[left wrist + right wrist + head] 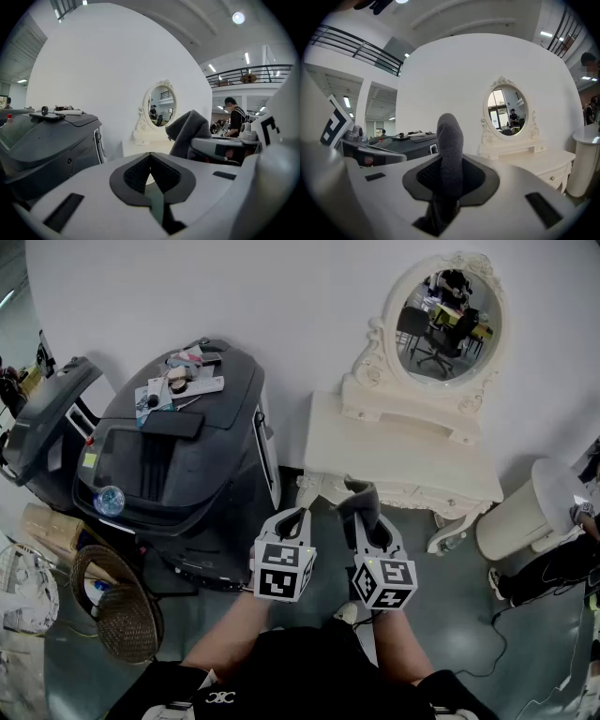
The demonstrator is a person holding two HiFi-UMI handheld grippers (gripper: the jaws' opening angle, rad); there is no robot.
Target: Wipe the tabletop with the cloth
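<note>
- My right gripper (pixel 449 161) is clamped on the dark grey fleecy cloth (pixel 450 136). One fold pokes up past the jaws and the rest trails down behind them.
- My left gripper (pixel 151 155) has its jaws pressed together with nothing between them.
- The cloth is up in the air, just short of the white ornate dressing table (pixel 375 442), and isn't touching the top.
- It looks soft, light and floppy, so I reckon it'll bunch up when pressed. Pinching it mid-fold seems fine, but a wider loose flap would probably wipe better.
</note>
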